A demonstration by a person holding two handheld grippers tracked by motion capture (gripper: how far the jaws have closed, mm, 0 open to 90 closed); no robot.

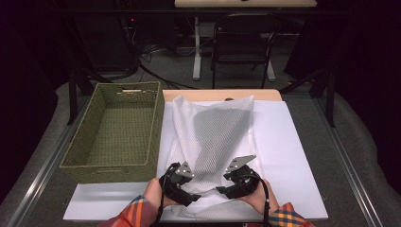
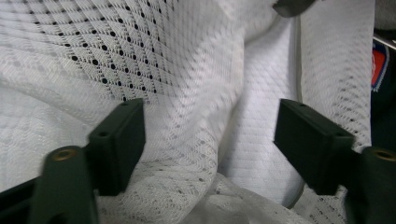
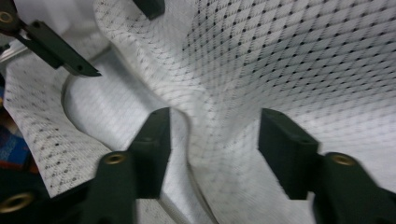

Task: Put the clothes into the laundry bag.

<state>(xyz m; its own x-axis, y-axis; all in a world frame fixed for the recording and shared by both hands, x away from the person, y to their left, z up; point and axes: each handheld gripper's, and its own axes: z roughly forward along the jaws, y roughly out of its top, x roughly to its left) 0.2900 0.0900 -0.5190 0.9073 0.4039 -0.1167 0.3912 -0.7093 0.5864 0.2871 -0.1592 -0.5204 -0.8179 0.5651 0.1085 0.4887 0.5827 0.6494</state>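
A white mesh bag [image 1: 213, 137] lies spread on the table, its near edge bunched up between my two hands. My left gripper [image 1: 191, 197] rests at that near edge. In the left gripper view its jaws [image 2: 210, 135] stand apart, with a raised fold of the mesh [image 2: 205, 93] between them and the pads clear of it. My right gripper [image 1: 223, 191] faces it from the right. Its jaws [image 3: 215, 140] are also open, over a ridge of mesh [image 3: 224, 79] that neither pad presses. The left gripper's fingertip [image 3: 56, 46] shows at the upper left of the right gripper view.
A green woven basket [image 1: 118, 127] with nothing in it stands to the left of the bag. The bag lies on a white sheet [image 1: 283, 156] that covers the table. A chair [image 1: 243, 42] and desk legs stand on the floor beyond the far edge.
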